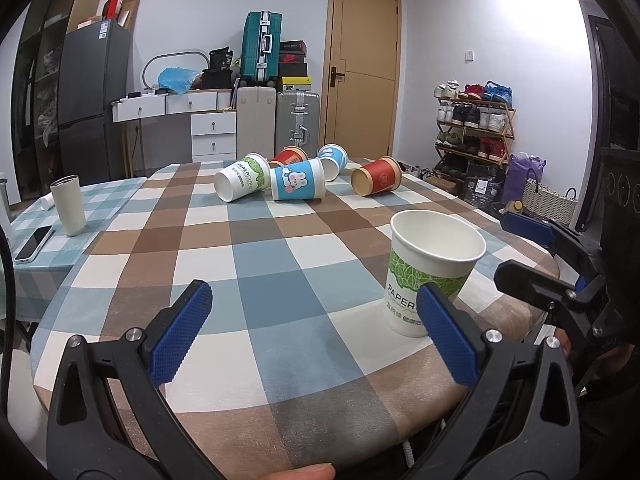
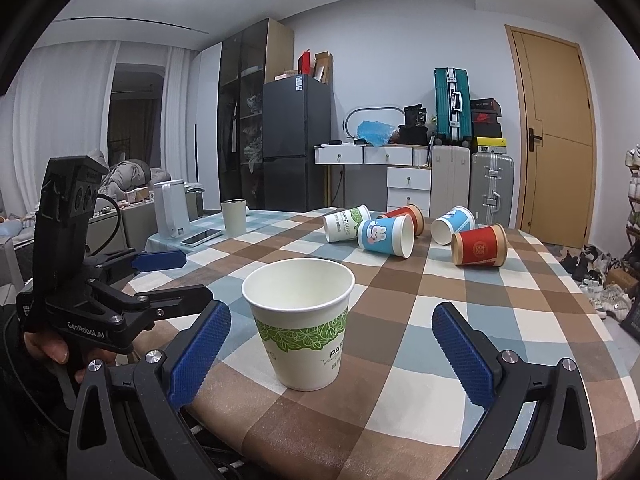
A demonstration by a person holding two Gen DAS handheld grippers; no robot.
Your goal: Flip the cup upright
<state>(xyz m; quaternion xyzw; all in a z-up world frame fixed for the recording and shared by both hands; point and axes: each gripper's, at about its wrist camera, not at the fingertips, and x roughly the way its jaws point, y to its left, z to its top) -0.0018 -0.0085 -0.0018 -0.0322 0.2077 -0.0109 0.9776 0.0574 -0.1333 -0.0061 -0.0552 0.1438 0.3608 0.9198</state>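
A white paper cup with a green leaf band (image 2: 302, 320) stands upright near the table's front edge, between the open fingers of my right gripper (image 2: 332, 344), untouched. It also shows in the left wrist view (image 1: 430, 272), right of my open, empty left gripper (image 1: 314, 320). Several cups lie on their sides at the far end: a white-green one (image 1: 240, 178), a blue rabbit one (image 1: 298, 180), a red one (image 1: 378, 176), another blue one (image 1: 334, 160) and another red one (image 1: 288, 157).
The checked tablecloth (image 1: 260, 264) covers a round table. A cream tumbler (image 1: 68, 204) and a phone (image 1: 34, 242) sit on the left side table. A white kettle (image 2: 172, 208) stands further left. The other gripper shows at each view's edge.
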